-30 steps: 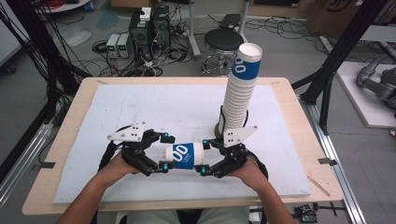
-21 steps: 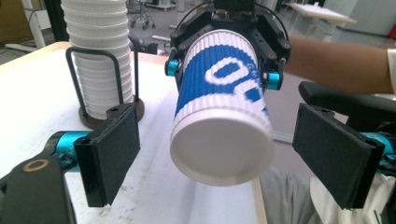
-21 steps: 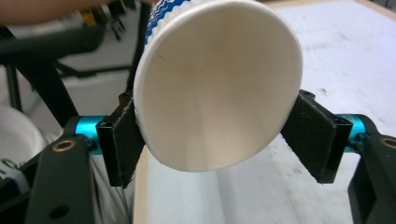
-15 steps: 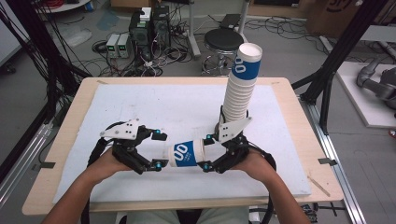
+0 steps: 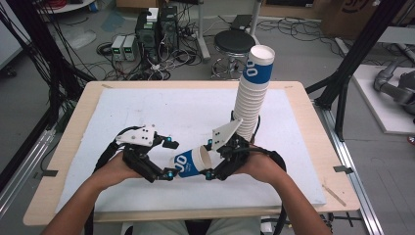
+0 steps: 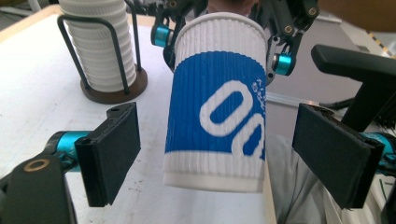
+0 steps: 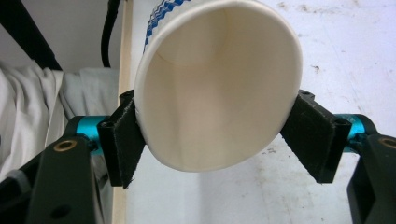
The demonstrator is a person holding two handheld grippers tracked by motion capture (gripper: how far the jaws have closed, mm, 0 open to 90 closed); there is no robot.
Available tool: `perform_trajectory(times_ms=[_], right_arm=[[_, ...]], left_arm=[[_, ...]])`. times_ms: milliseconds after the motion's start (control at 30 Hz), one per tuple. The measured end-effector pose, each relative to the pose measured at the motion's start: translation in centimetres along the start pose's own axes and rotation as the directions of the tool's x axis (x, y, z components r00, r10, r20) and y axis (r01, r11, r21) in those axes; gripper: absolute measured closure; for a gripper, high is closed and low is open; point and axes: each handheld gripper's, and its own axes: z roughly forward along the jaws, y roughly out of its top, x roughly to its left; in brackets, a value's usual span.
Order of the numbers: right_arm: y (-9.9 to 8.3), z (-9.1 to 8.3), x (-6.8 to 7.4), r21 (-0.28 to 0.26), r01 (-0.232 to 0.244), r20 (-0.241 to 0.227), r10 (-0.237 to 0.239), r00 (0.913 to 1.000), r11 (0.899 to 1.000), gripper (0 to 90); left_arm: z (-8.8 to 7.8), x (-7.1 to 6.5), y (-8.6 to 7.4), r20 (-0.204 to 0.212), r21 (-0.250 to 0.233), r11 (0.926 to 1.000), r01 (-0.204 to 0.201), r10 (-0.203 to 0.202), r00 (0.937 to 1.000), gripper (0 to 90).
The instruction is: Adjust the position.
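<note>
Between both grippers, above the table's [image 5: 147,105] near edge, the cup [image 5: 192,161] lies sideways. My right gripper [image 5: 210,159] clamps its rim; my left gripper [image 5: 169,157] stands open around its base. I'd close squarely, gently.

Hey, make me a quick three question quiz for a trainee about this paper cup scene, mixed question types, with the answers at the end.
1. True or false: the left tool is clamped on the paper cup.
2. Multiple choice: the right tool grips the cup at A) its base, B) its open rim end, C) not at all.
3. Short answer: what stands in the wire holder at the back of the white mat?

Key:
1. False. Its pads stand apart on either side of the cup's base end, with gaps showing.
2. B.
3. A tall stack of paper cups, the top one with a blue band.
</note>
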Motion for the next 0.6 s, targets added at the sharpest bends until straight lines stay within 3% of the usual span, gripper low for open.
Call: perform_trajectory(times_ms=[267,433,600], right_arm=[[1.6,0.3,0.3,0.097,0.050,0.003,-0.051,0.9987,0.994,26.5],[2.2,0.4,0.4,0.122,0.062,0.001,-0.063,0.9980,0.991,26.5],[2.6,0.8,0.6,0.165,0.087,-0.006,-0.087,0.9962,0.982,26.5]], left_arm=[[1.1,0.0,0.5,0.025,0.098,0.9951,-0.013,0.010,0.9996,15.5],[1.6,0.1,0.9,0.033,0.142,0.9896,-0.021,0.017,0.9993,16.0],[2.2,0.2,1.2,0.048,0.213,0.9762,-0.044,0.034,0.9983,18.0]])
